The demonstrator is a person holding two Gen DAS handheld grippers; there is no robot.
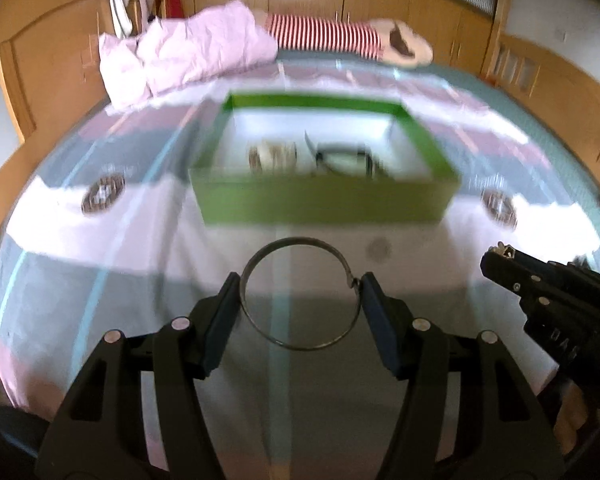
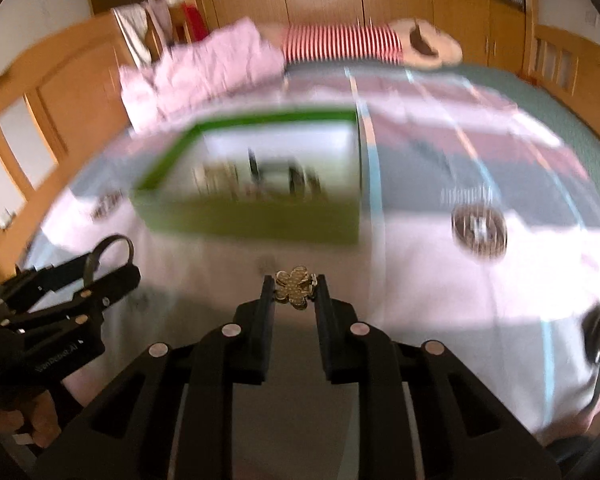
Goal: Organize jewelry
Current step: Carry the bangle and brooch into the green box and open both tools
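— Jaws first: what have you got in each hand?

— Your left gripper [image 1: 300, 292] stands about half open, its pads pressing the two sides of a thin metal bangle [image 1: 300, 294], which sits nearly flat between them. Your right gripper [image 2: 294, 286] is almost closed on a small gold flower-shaped brooch [image 2: 294, 286], pinched at the tips.

— Where is the box from there?

— Ahead of both of your grippers, on the bed [image 1: 100, 280]. The green box [image 1: 324, 200] lies open on the patterned bedspread, clear of both jaws. Inside, you can make out a beaded bracelet [image 1: 274, 156] and a dark ring-shaped piece [image 1: 344, 160] next to it, though blur hides detail.

— Anything behind it?

— A pink quilt [image 1: 188, 52] and a striped pillow [image 1: 324, 34] against the wooden headboard.
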